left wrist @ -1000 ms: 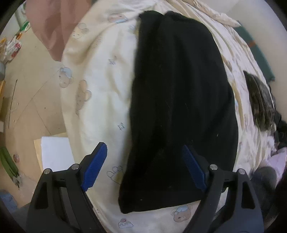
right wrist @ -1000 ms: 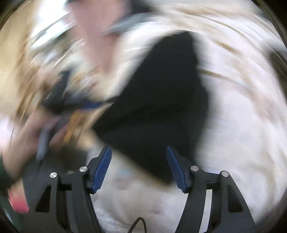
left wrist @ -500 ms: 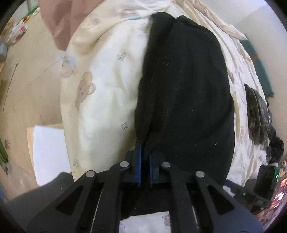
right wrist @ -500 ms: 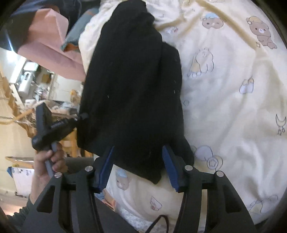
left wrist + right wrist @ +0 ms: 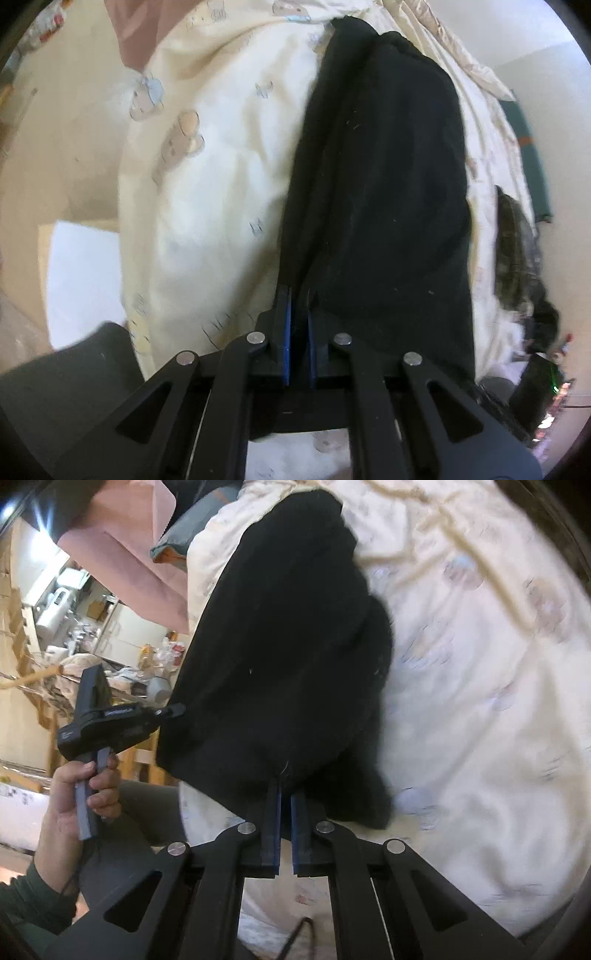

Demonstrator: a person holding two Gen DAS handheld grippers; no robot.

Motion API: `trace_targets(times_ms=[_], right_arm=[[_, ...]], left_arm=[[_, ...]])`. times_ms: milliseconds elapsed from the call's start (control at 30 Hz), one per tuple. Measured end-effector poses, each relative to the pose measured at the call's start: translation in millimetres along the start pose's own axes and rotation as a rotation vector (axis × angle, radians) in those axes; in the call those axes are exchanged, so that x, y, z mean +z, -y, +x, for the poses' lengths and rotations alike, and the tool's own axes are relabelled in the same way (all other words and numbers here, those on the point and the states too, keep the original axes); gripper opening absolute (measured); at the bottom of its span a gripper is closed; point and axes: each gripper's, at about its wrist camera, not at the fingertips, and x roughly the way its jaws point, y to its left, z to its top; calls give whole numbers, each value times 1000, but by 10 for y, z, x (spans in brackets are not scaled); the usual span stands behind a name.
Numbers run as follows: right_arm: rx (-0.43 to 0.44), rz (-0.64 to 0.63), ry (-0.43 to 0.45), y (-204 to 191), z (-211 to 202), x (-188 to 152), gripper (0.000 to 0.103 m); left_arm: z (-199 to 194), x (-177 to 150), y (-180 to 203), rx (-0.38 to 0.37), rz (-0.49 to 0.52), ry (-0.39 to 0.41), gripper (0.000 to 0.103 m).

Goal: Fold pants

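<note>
Pinching soft black pants (image 5: 388,192), blue-padded tongs (image 5: 299,295)

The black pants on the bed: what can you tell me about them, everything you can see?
The black pants are dark, soft-looking cloth flecked with pale lint, already doubled lengthwise into one long band. They lie stretched out along the cream bedsheet with its cartoon bears. At the near end, the left gripper is shut on one edge and the right gripper is shut on the end by the other corner. The near end looks slightly raised.
</note>
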Motion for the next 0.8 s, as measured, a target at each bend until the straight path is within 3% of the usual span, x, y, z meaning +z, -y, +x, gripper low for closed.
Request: trace_targets(times_ms=[67,133,200,267,300,367,433,467,633,733,800], right_arm=[[-42,30,-29,147,41,64,3],[-50,65,-137,314,263,54,3],[-115,78,-186,427,420,7,5],[-169,72,-200,412,486,46,20],[-209,54,-201,399,471,65,35],[-231,49,-198,412,366,72,38],[-230,24,-182,342,249,133,40],[-235,2,-167,306,184,138,40],[-217,-59,-20,141,-192,475,42],[-194,-68,10,67,-92,916,42],[-152,-82,10,11,123,1130,42]], left_arm=[[48,-48,30,18,26,-20,5],[111,-81,108,85,80,-30,5],[180,-86,134,133,110,-52,5],[192,-94,138,154,113,-58,7],[184,-99,147,171,123,-55,9],[144,-135,185,204,148,-45,16],[33,-172,218,208,142,1,37],[-34,-171,252,193,146,24,40],[-249,97,624,177,219,153,42],[-117,375,988,137,287,143,44],[154,505,1232,86,381,107,52]])
